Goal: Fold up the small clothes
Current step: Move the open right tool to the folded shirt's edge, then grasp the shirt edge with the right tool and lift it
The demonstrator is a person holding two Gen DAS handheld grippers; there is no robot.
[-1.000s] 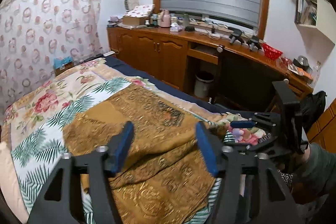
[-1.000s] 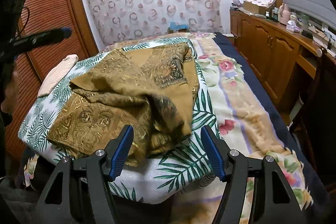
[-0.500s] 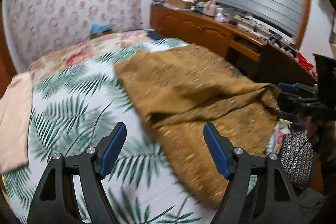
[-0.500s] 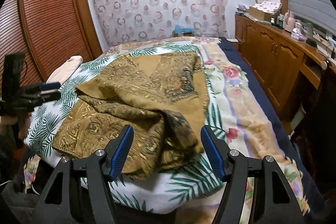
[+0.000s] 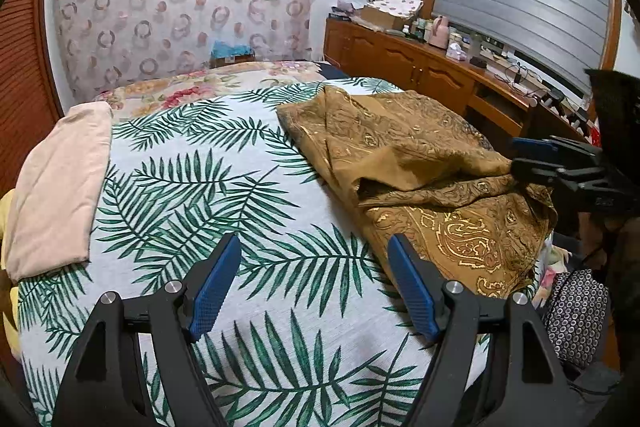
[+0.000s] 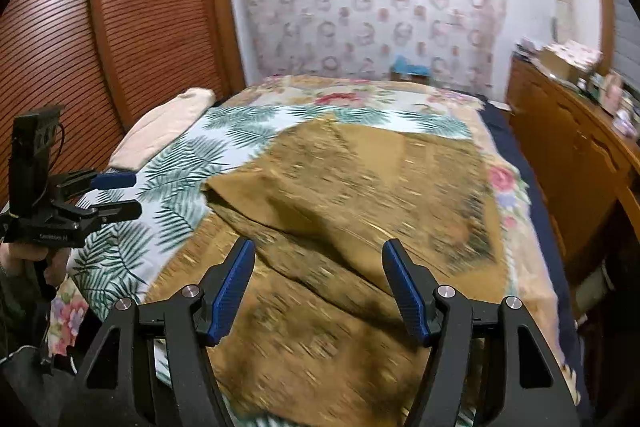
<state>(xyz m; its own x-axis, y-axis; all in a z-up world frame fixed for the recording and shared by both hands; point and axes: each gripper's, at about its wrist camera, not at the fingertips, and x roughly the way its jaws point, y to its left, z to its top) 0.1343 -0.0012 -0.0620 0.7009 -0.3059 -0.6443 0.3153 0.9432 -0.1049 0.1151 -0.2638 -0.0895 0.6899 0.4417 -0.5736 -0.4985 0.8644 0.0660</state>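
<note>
Left gripper [image 5: 314, 283] jaws wide apart, nothing between them, hovering over bare palm-leaf sheet [image 5: 200, 195]; pads not touching any cloth. Right gripper [image 6: 318, 287] also gaping, empty, held over the gold garment [image 6: 360, 195] near its front edge; that view is motion-blurred, so contact with fabric can't be judged, but nothing sits between the pads. In the left view the right gripper shows at the right edge, just beside the garment's rumpled right end.

Gold garment [image 5: 420, 163] lies crumpled and partly doubled over on the right half of the sheet, one flap folded across itself, paisley pattern up at the near end. Pink cloth [image 5: 56, 187], folded, lies on the sheet's left edge, well apart from the garment. A hand [image 6: 28, 259] grips the left gripper's handle at the left of the right view. Wooden cabinet [image 5: 420, 75] runs along the right wall.
</note>
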